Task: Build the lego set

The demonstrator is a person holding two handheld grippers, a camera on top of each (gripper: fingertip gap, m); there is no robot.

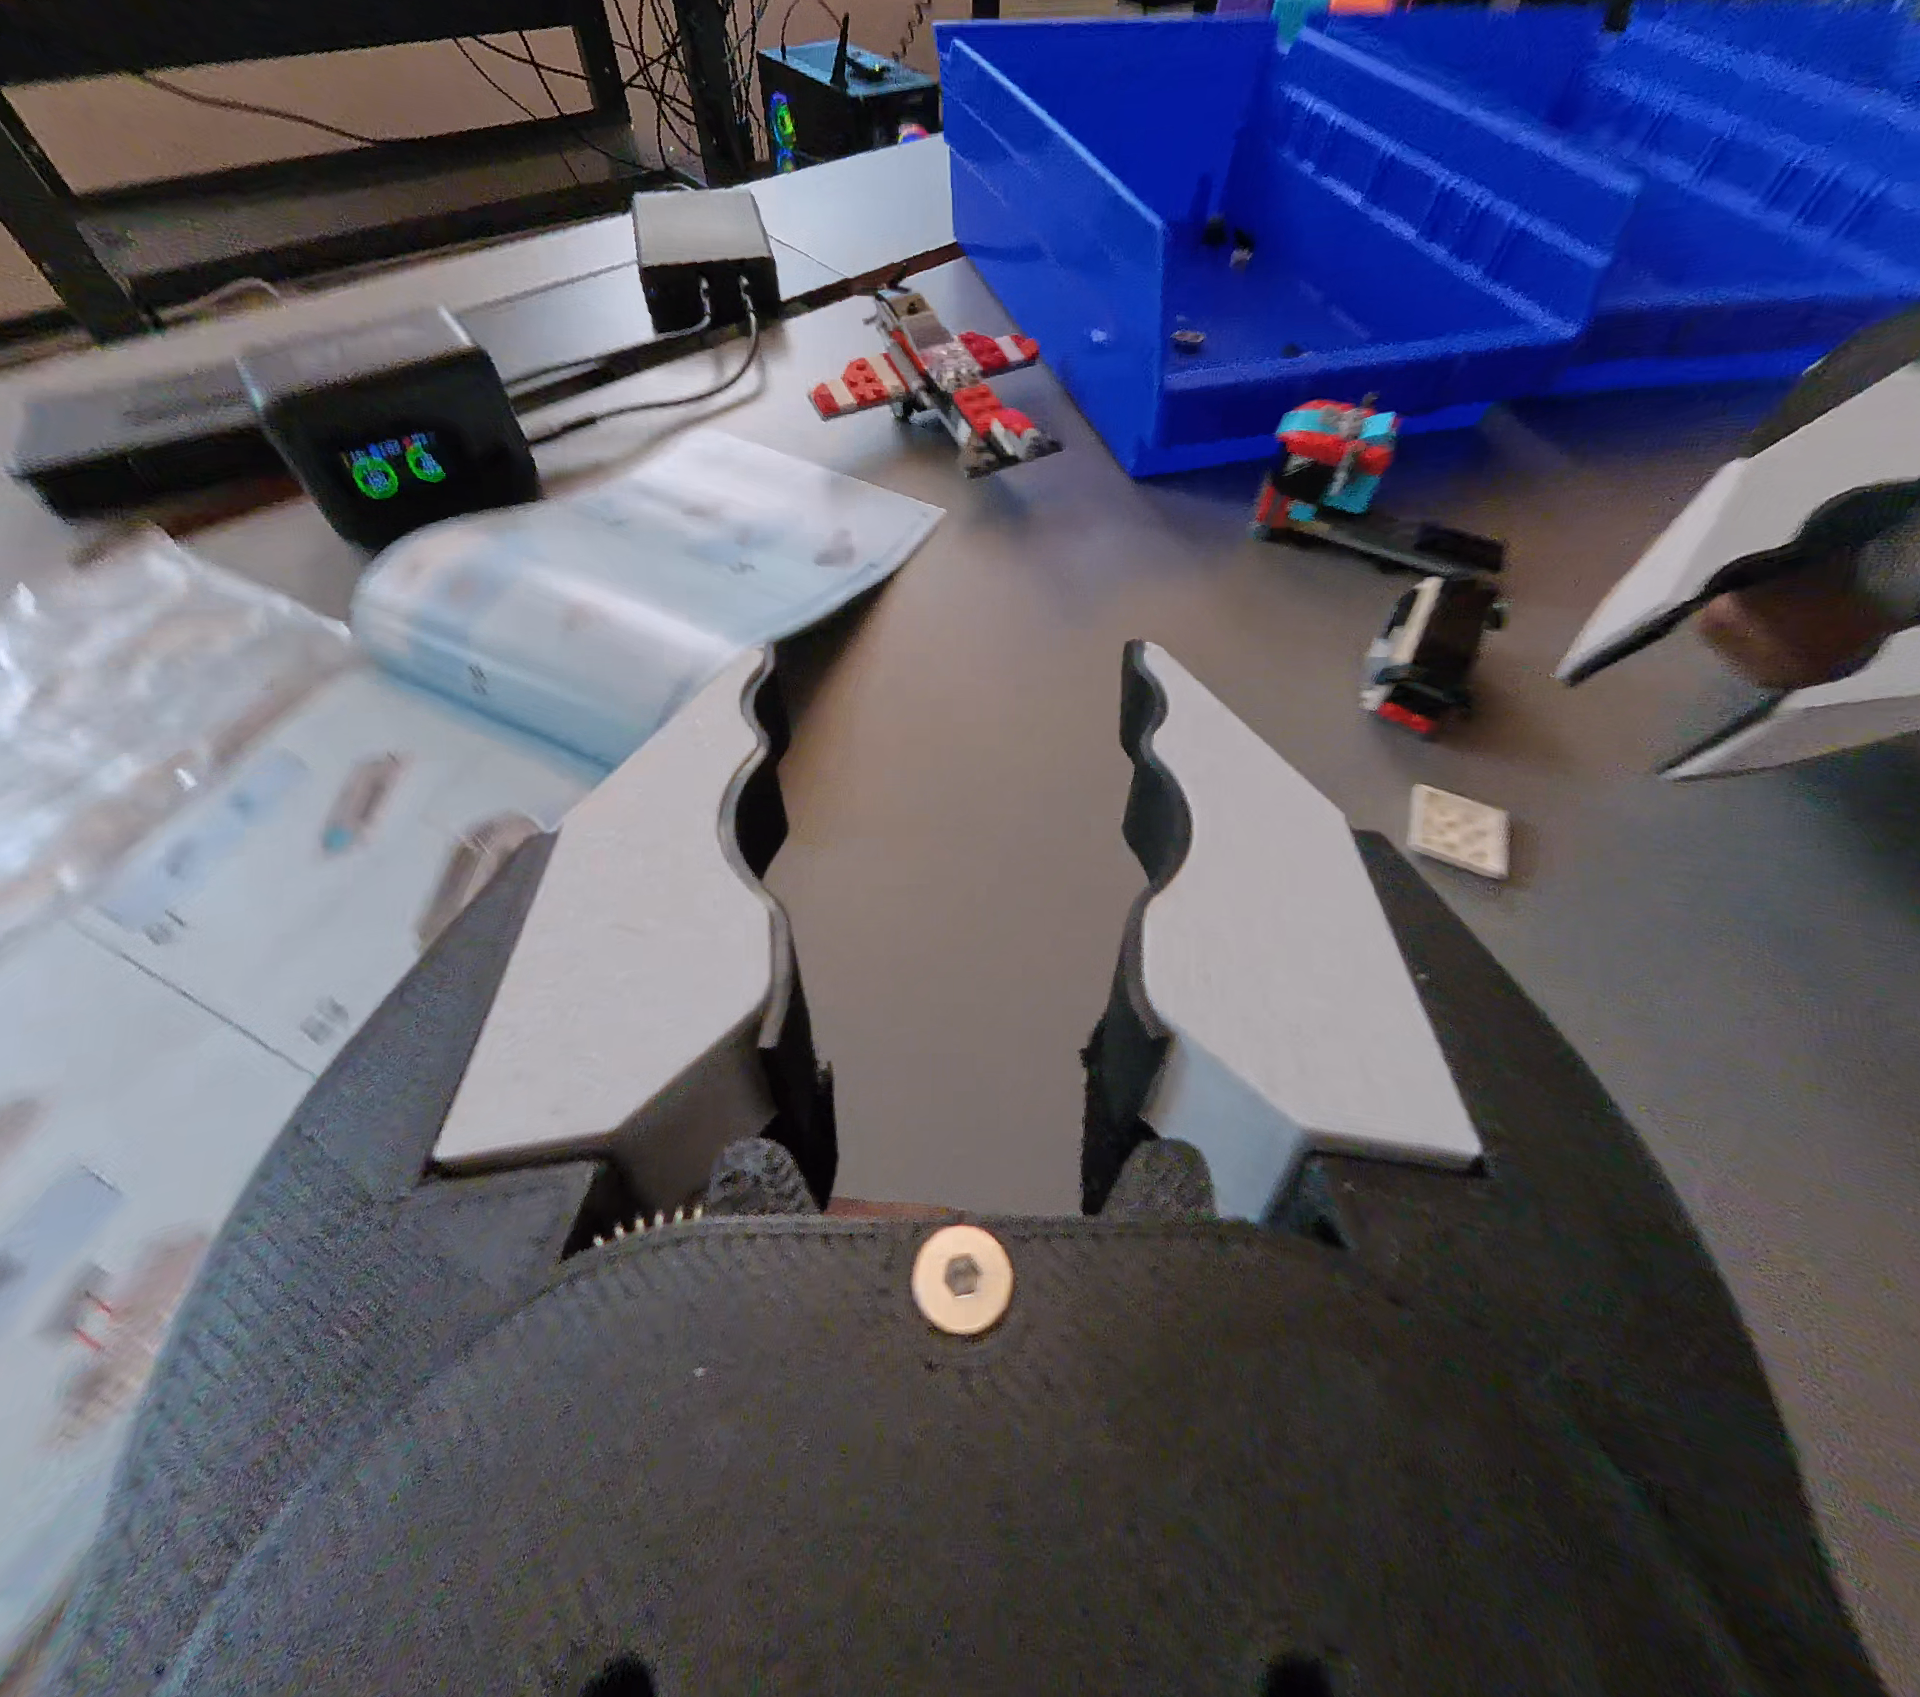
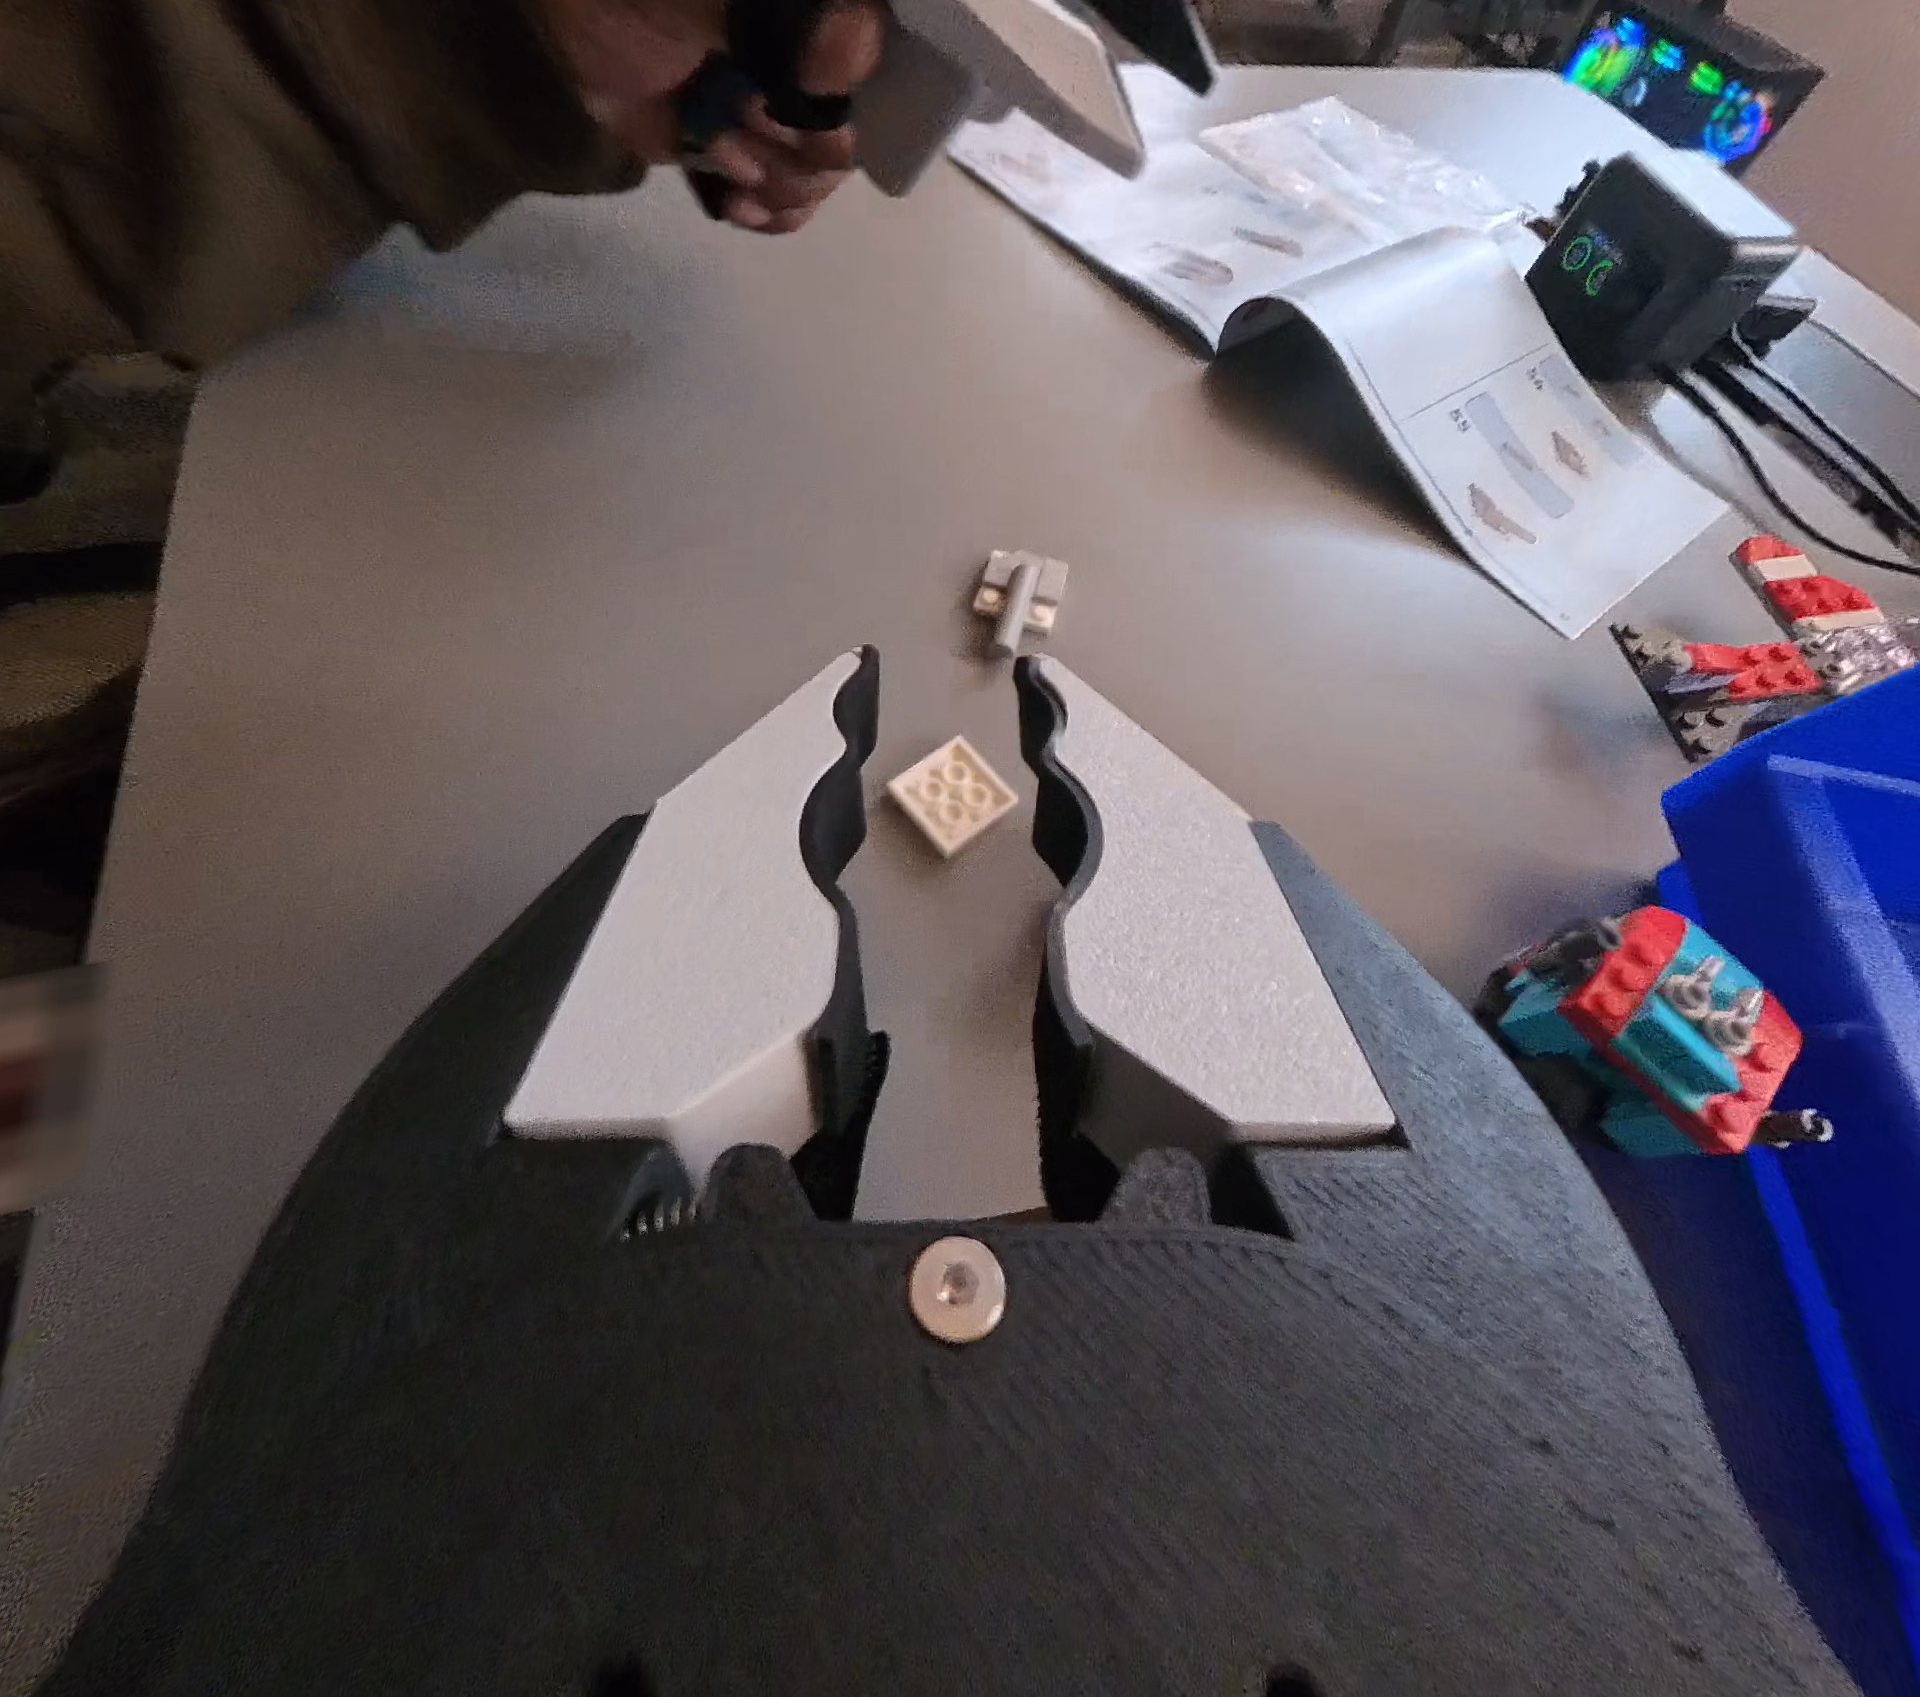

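My right gripper is open and low over the dark table. A small white square plate lies underside up on the table between its fingers; neither pad touches it. A small grey piece with a pin lies just ahead of the right fingertip. My left gripper is wide open and empty over bare table. The left wrist view shows the white plate to its right, below the right gripper. The right wrist view shows the left gripper raised at the top, held by a hand.
An open instruction booklet and clear bags lie on the left. A red-and-white brick plane, a teal-and-red brick model and a black-and-white brick vehicle stand near the blue bins. Black devices with cables sit behind.
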